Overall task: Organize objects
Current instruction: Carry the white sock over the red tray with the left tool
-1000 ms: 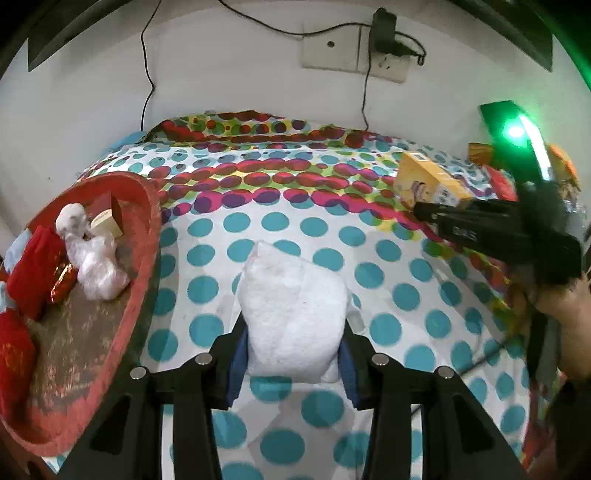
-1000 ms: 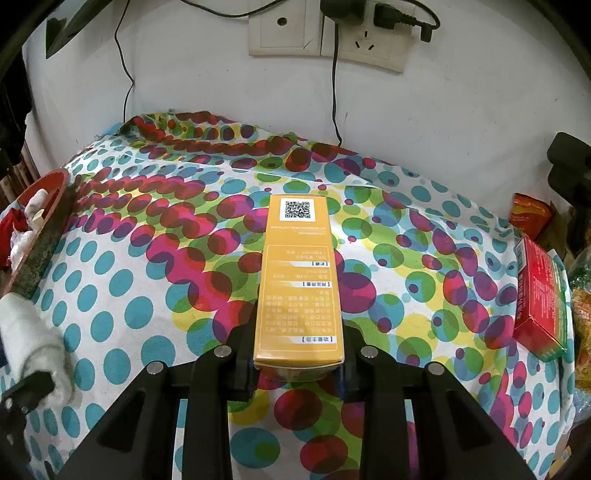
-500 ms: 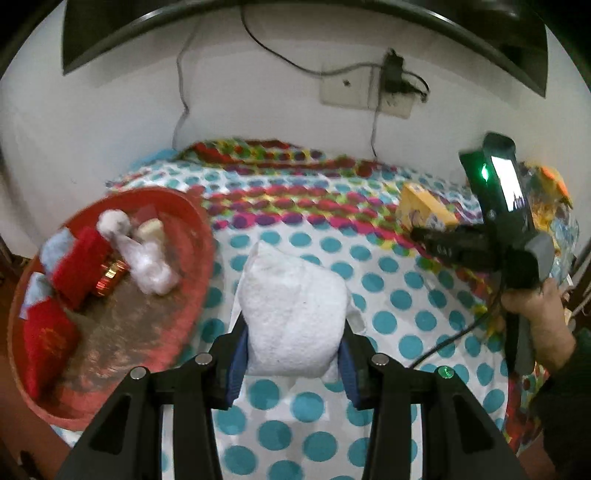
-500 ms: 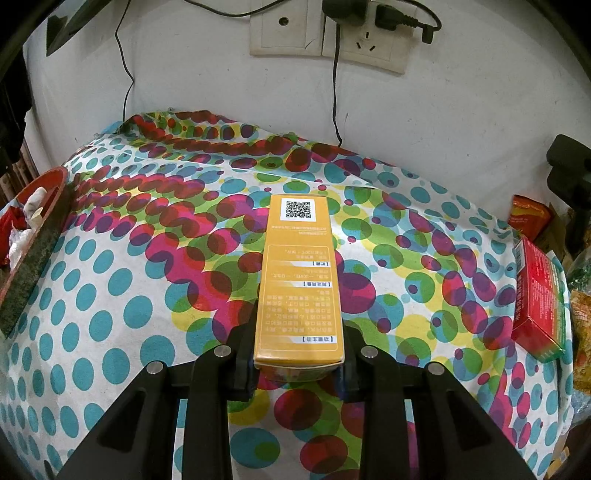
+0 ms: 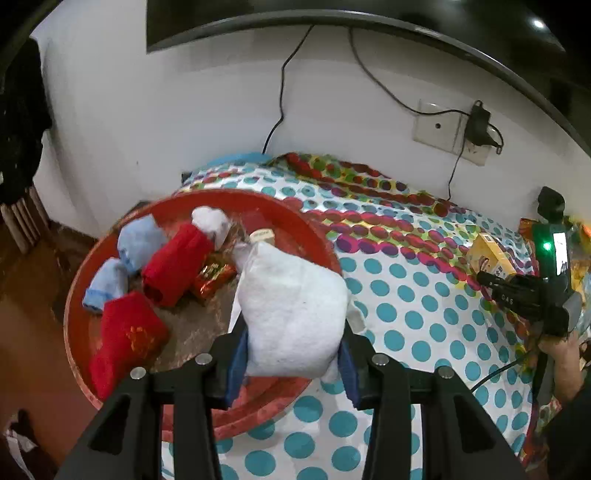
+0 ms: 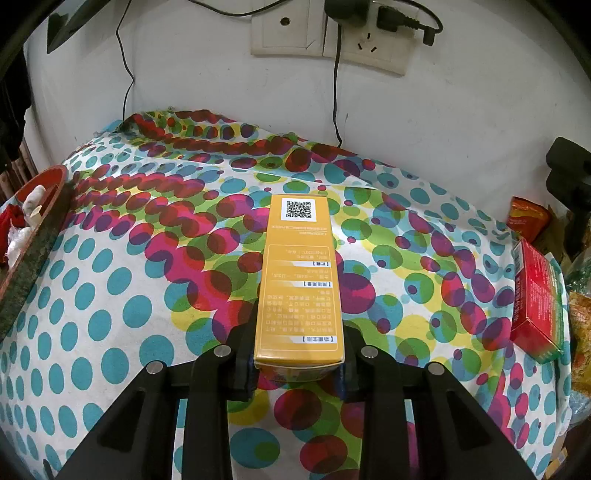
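A rolled white towel (image 5: 291,310) sits between the pads of my left gripper (image 5: 293,360), which is shut on it and holds it above the right rim of the round red tray (image 5: 75,295). In the tray lie red cloth rolls (image 5: 177,264), light blue cloth rolls (image 5: 138,245), a white bundle and a shiny red packet. My right gripper (image 6: 299,363) is shut on a long yellow box (image 6: 299,280) with a QR code, over the dotted tablecloth (image 6: 110,295). In the left wrist view the right gripper (image 5: 491,280) and yellow box (image 5: 491,254) appear at far right, with a hand (image 5: 557,350) below.
A red box (image 6: 537,295) and snack packets (image 6: 526,218) lie at the table's right edge. The red tray's rim (image 6: 33,236) shows at the left. Wall sockets (image 6: 328,33) with plugs and hanging cables are behind the table. A brown floor lies left of the tray.
My left gripper has carried the white towel left and upward, from over the dotted cloth to above the red tray's rim. The right gripper and yellow box have stayed still.
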